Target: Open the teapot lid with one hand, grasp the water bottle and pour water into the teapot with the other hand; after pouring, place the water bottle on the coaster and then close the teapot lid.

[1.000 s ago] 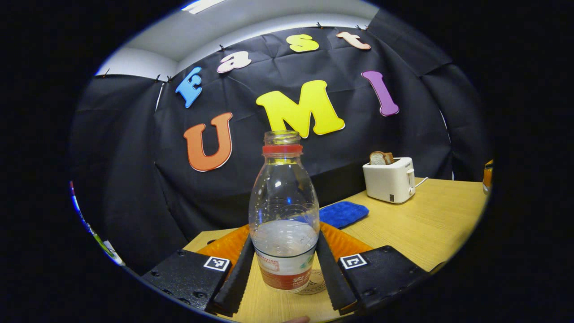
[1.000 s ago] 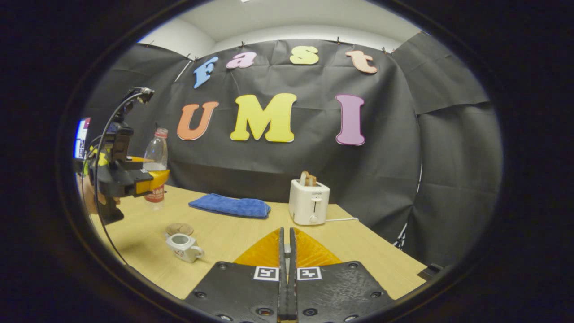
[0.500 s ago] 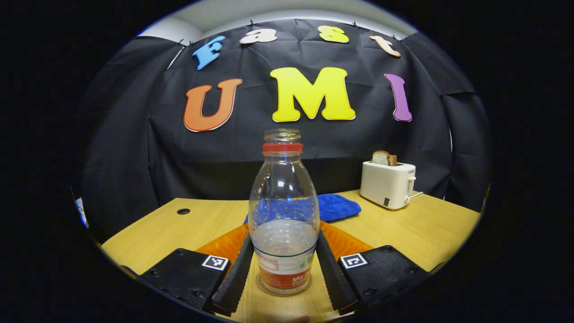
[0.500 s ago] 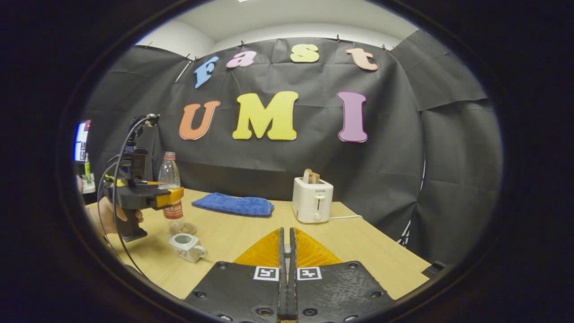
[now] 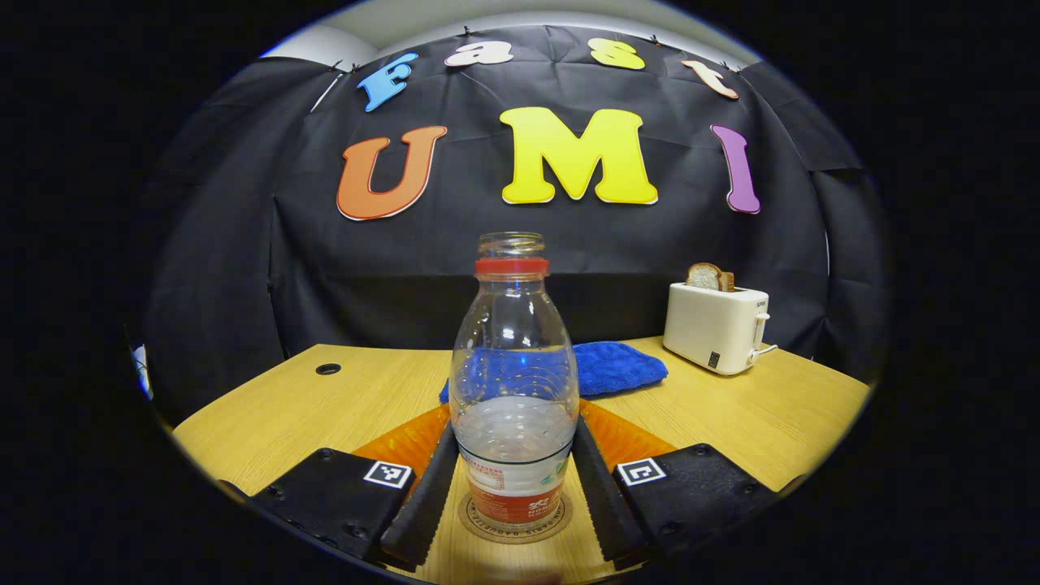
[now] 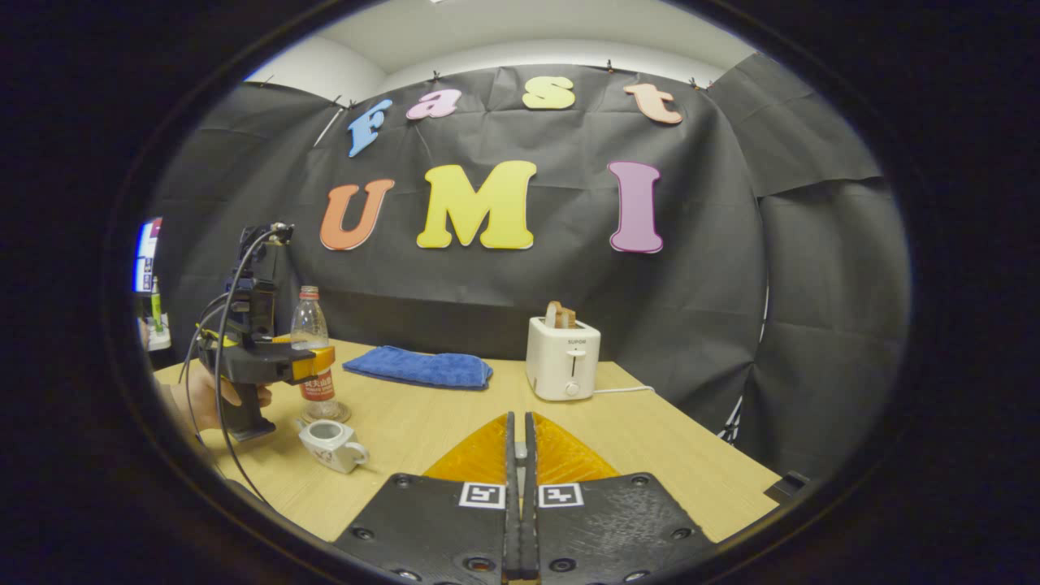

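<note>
On the table (image 5: 731,414), at twelve o'clock between my left gripper's (image 5: 513,479) clamping fingers, the bottle (image 5: 513,390) stands on the coaster (image 5: 513,528), while my right gripper (image 6: 517,487), pinched closed, hides whether it carries the teapot's (image 6: 329,443) lid; releasing crookedly could topple the bottle.

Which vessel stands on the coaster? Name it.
The water bottle, upright on the coaster in the left tool; the teapot sits lidless on bare table beside it.
</note>
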Demonstrator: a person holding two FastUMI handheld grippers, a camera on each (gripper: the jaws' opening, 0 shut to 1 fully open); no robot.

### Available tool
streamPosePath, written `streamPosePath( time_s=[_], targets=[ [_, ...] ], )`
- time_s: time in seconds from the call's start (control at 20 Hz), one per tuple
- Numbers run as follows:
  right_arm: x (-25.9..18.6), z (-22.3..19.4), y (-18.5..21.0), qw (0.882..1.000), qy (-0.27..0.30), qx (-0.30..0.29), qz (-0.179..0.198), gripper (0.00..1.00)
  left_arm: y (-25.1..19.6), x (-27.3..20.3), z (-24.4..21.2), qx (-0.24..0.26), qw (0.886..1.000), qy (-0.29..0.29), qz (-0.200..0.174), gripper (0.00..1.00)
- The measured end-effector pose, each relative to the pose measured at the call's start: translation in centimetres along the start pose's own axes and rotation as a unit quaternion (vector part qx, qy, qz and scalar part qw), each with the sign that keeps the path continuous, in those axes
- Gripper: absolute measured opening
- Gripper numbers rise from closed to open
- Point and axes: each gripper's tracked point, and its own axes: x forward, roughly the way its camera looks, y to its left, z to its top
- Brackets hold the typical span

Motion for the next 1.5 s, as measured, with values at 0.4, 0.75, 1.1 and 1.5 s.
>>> streamPosePath(
  time_s=[0.4,0.75,1.1,1.5],
  targets=[
    [0.3,-0.7,0.2,1.0,0.007,-0.004,0.002,0.0,-0.2,-0.1,0.1,0.006,1.0,-0.007,0.0,0.8],
    [0.0,-0.5,0.6,1.0,0.004,-0.007,0.003,0.0,-0.5,-1.0,1.1,0.028,0.999,-0.018,-0.001,0.88],
    [0.0,-0.5,0.7,1.0,0.005,-0.008,0.003,0.0,0.0,-2.4,2.1,0.023,0.999,-0.027,0.0,0.95],
    [-0.2,-0.5,2.4,1.0,-0.001,-0.011,0.017,0.0,1.4,-5.5,2.2,0.002,0.999,-0.03,0.013,0.95]
  ],
)
